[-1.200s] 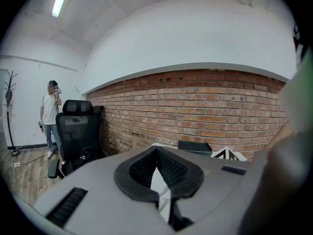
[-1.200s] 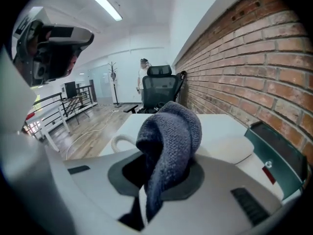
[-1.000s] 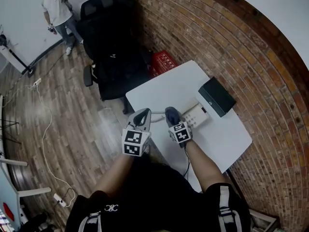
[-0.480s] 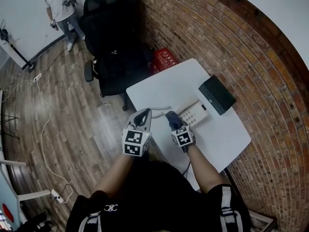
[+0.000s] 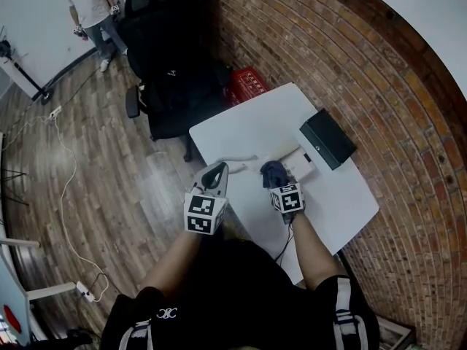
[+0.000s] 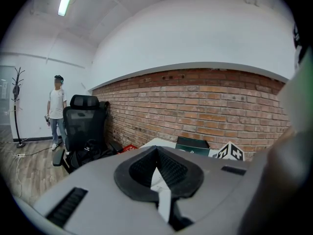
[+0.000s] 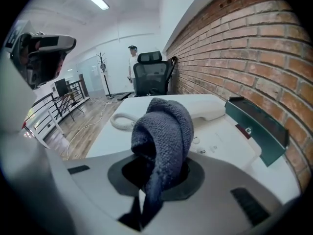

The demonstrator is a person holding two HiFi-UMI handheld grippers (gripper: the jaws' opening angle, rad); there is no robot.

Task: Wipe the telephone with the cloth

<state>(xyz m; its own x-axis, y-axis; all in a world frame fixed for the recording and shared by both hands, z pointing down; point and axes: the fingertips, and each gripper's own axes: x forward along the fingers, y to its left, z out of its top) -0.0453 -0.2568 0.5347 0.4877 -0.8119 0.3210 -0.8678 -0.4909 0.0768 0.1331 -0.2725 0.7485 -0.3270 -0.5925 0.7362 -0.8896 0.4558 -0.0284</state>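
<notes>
The white telephone [image 5: 299, 162] lies on the white table [image 5: 248, 126], its handset [image 7: 208, 106] on the cradle and its coiled cord [image 7: 121, 120] trailing to the left. My right gripper [image 5: 276, 176] is shut on a dark blue knitted cloth [image 7: 164, 131]. The bunched cloth [image 5: 273, 170] rests at the telephone's near left end. The cloth hides the right gripper's fingertips. My left gripper [image 5: 213, 176] hovers past the table's left edge with its jaws together and nothing between them [image 6: 157, 174].
A black box [image 5: 328, 141] sits against the brick wall just behind the telephone. A black office chair [image 5: 171, 71] and a red crate [image 5: 246, 87] stand beyond the table's far end. A person [image 5: 91, 6] stands far off on the wooden floor.
My right gripper has carried the cloth to the right, from the table beside the telephone onto the telephone's near end. The left gripper has stayed put.
</notes>
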